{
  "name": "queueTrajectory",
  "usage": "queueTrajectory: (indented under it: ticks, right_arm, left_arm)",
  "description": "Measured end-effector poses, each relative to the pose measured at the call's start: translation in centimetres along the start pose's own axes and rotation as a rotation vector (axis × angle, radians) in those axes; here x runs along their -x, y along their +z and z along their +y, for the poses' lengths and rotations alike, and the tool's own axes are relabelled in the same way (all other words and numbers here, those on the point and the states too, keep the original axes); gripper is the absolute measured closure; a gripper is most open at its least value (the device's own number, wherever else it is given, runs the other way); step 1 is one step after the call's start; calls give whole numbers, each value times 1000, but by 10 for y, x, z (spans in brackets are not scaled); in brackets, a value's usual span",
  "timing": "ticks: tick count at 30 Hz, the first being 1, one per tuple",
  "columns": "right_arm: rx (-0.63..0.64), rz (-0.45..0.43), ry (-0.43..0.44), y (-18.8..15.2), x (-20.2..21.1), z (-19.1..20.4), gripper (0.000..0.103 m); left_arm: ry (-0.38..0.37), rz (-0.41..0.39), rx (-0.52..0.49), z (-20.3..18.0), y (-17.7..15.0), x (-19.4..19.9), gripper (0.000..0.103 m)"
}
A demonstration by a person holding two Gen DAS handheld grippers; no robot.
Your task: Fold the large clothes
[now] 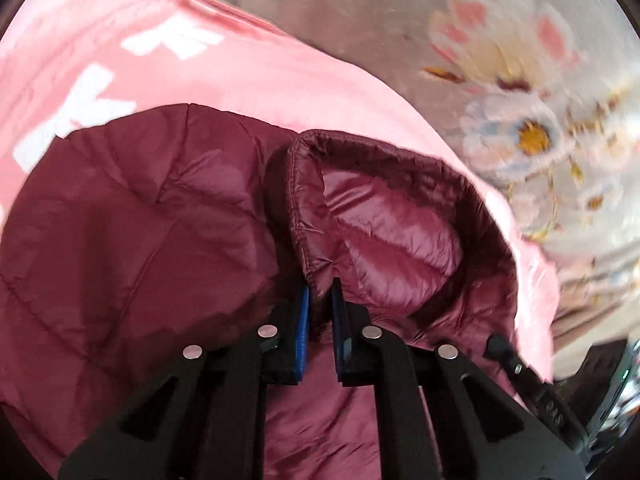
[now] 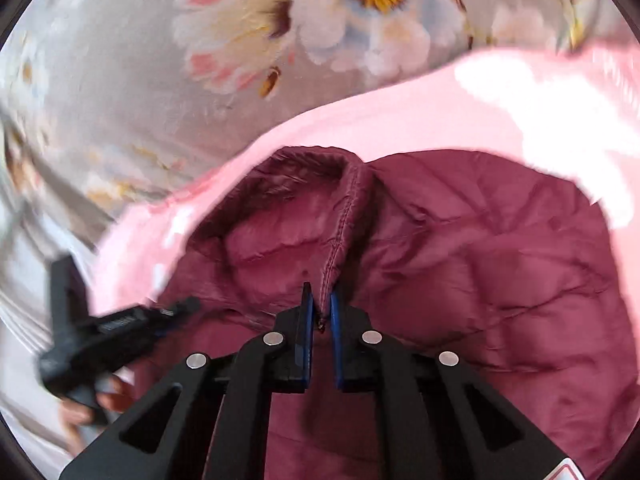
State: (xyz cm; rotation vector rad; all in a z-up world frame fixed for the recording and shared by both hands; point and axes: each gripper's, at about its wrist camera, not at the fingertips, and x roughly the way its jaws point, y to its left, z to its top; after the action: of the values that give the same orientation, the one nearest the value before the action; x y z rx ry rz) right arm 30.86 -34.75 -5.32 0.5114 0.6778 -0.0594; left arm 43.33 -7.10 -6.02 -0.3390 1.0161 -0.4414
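1. Floral bedsheet (image 2: 120, 92) spread far ahead of both tongs, under everything; no surface other than the bed in view.
2. Pink garment (image 1: 248, 68) with white markings lying ahead of and beneath the tongs, between sheet and jacket.
3. Maroon quilted jacket (image 1: 132, 224), the thing being folded, directly under and in front of both tongs, on top of the pink garment; broad body panel fairly flat, lightly wrinkled.
4. Stitched jacket edge (image 1: 298, 208), looks like a cuff or hem, raised off the body panel and running straight into the tips.
5. Left tongs (image 1: 320, 300) pressed nearly together, pinching that edge; same kind of edge (image 2: 344, 216) pinched by the right tongs (image 2: 319, 300), likewise nearly closed. Left tongs' black frame also visible low left of the right tongs, a hand (image 2: 86, 412) behind it.
6. Progress, as a judgement: early to middle. Edges gripped and lifted, no finished fold visible; carrying across, laying down, further folds apparently left.
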Motion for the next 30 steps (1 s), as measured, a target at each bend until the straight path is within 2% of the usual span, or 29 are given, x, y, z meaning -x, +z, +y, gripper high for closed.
queueTrajectory:
  ticks: [4, 9, 15, 17, 19, 20, 22, 25, 27, 30]
  right_arm:
    - [16, 79, -73, -17, -27, -10, 97]
    - [50, 46, -100, -25, -36, -11, 98]
    - [71, 33, -115, -29, -38, -11, 98]
    - [52, 47, -85, -27, -37, -13, 95]
    - [3, 68, -55, -24, -23, -17, 85]
    - [-12, 50, -51, -21, -13, -16, 85]
    - [-17, -26, -47, -7, 15, -12, 85]
    - [-26, -73, -13, 30, 27, 0, 85]
    - [-23, -96, -4, 55, 20, 10, 85]
    - [-28, -94, -49, 86, -11, 18, 85]
  left_arm:
    - [56, 8, -35, 4, -13, -21, 94]
    - [67, -34, -85, 3, -18, -27, 93]
    - [123, -78, -155, -8, -26, -31, 92]
    - [126, -79, -158, -8, -28, -26, 90]
    - [138, -66, -170, -9, -27, -10, 85]
    - [138, -74, -172, -11, -24, -4, 85]
    - [137, -123, -180, -14, -12, 22, 84]
    - [142, -175, -144, -25, 20, 42, 84]
    - [118, -182, -100, -33, 50, 42, 84]
    - [98, -159, -25, -35, 89, 20, 84]
